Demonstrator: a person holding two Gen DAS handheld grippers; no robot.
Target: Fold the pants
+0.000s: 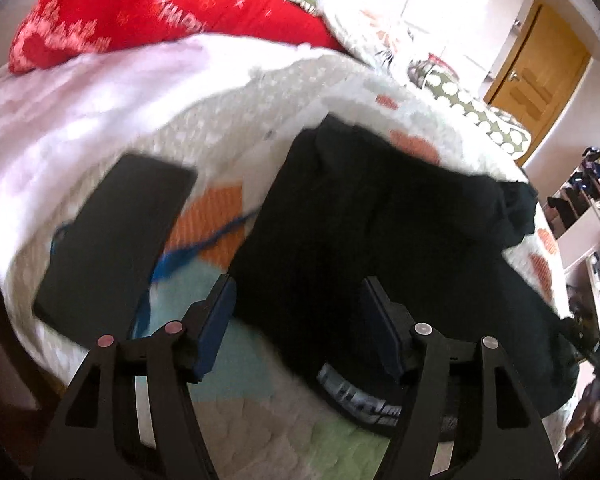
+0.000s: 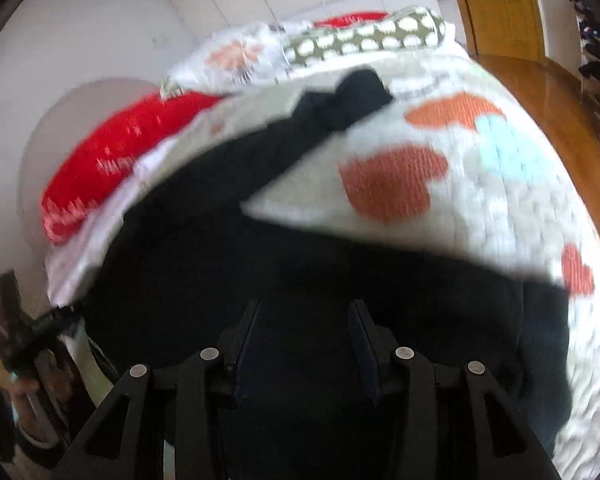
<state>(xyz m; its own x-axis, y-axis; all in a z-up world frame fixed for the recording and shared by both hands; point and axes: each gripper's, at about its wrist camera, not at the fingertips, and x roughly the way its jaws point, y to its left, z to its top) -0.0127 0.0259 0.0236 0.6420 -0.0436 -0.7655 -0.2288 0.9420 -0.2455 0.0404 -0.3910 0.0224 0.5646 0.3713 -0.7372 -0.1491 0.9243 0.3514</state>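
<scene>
The black pants (image 1: 380,220) lie spread on a bed covered by a white quilt (image 1: 260,96) printed with orange and pale blue patches. In the left wrist view the garment occupies the centre and right of the quilt, with a grey-lettered band (image 1: 360,396) near the lower edge of the fabric.

Left gripper (image 1: 300,320): the fingers (image 1: 216,328) stand well apart and are released. No cloth is pinched between them. The left finger sits over bare quilt just beside the edge of the pants; the right finger sits over the black fabric. Contact between the finger tips and the cloth cannot be determined.

Right gripper (image 2: 304,344): the fingers (image 2: 364,344) are parted, with a clear gap between them. The black pants (image 2: 260,264) fill the lower half of this view and lie directly beneath and ahead of both fingers. The frame is blurred and the fabric is dark, so whether any cloth sits within the gap cannot be told; no pinched fold is visible. One pant leg (image 2: 340,96) extends away from the fingers toward the far side of the bed.

Other items: a flat black rectangular object (image 1: 112,240) lies on the quilt left of the pants, with a blue cord (image 1: 204,240) beside it. A red pillow (image 1: 160,12) and a green dotted pillow (image 2: 364,38) rest at the far end of the bed. A wooden door (image 1: 536,64) stands beyond.
</scene>
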